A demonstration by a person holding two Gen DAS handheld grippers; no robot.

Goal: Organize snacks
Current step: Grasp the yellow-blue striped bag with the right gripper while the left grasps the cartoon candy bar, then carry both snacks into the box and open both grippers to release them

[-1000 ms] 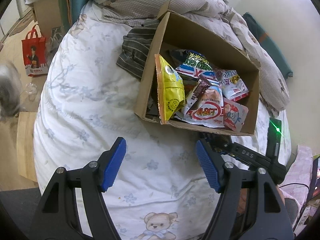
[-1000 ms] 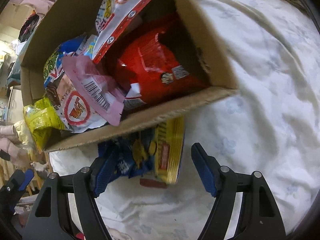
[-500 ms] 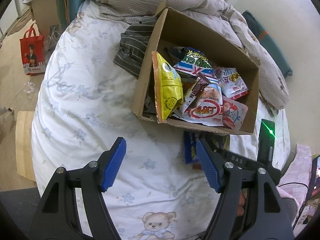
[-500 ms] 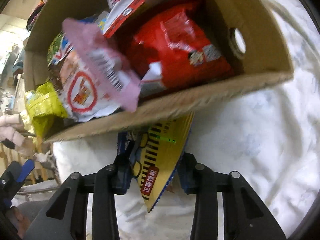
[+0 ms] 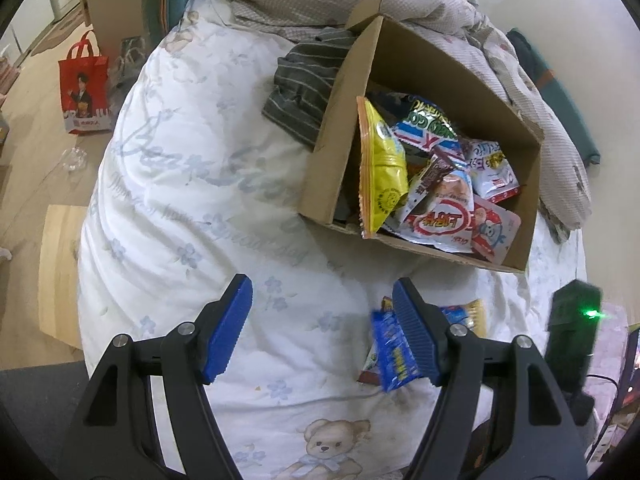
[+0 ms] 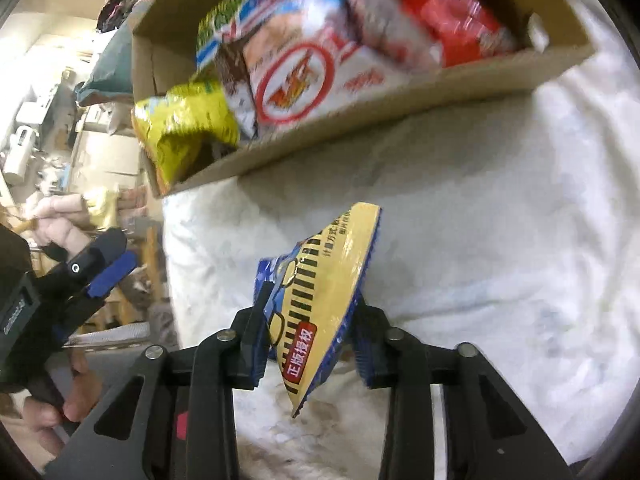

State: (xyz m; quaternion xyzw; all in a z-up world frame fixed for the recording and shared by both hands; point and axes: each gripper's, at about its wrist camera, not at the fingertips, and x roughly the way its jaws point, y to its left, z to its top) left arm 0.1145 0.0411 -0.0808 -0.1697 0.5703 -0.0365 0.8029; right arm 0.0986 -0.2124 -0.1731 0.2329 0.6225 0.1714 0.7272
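In the right wrist view, the right gripper [image 6: 310, 334] at lower centre had its blue-padded fingers [image 6: 364, 354] clamped on a blue and yellow foil snack packet [image 6: 324, 296], held tilted above the white flower-printed bed cover [image 6: 480, 240], below and apart from the open brown cardboard box [image 6: 360, 116] filling the upper frame. That box held a yellow crinkled bag [image 6: 180, 128], a white pouch with a red ring [image 6: 296, 80] and a red wrapper [image 6: 460, 24]. In the left wrist view, the left gripper [image 5: 320, 328] hovered at lower centre with its fingers [image 5: 228, 332] spread wide and gripping nothing, the same packet [image 5: 394, 354] showing beside its right finger, the box [image 5: 416, 64] at upper right and a grey striped cloth [image 5: 308, 84] against the box's left wall
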